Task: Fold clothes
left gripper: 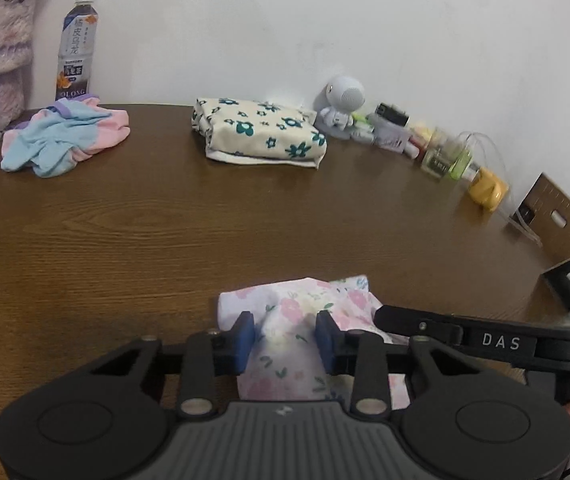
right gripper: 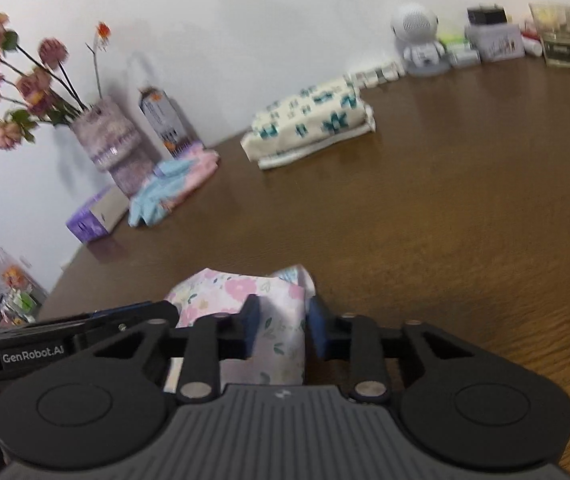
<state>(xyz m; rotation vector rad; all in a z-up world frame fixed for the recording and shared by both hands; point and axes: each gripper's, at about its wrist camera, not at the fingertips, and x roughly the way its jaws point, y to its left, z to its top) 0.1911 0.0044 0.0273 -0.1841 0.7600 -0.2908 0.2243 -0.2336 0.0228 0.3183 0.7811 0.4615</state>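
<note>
Pink-flowered white cloth garment (left gripper: 293, 332) lies bunched at the near edge of the brown wooden desk (left gripper: 205, 232), with both grippers side by side on it. Left gripper (left gripper: 285, 338) clasps a fold of it between its blue pads; right gripper (right gripper: 283, 330) likewise pinches a fold. A folded cream cloth with teal flowers (left gripper: 259, 132) rests well apart near the wall.

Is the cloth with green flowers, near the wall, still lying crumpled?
No, the green-flowered cloth lies as a neat folded stack on the table, with its edges aligned.
</note>
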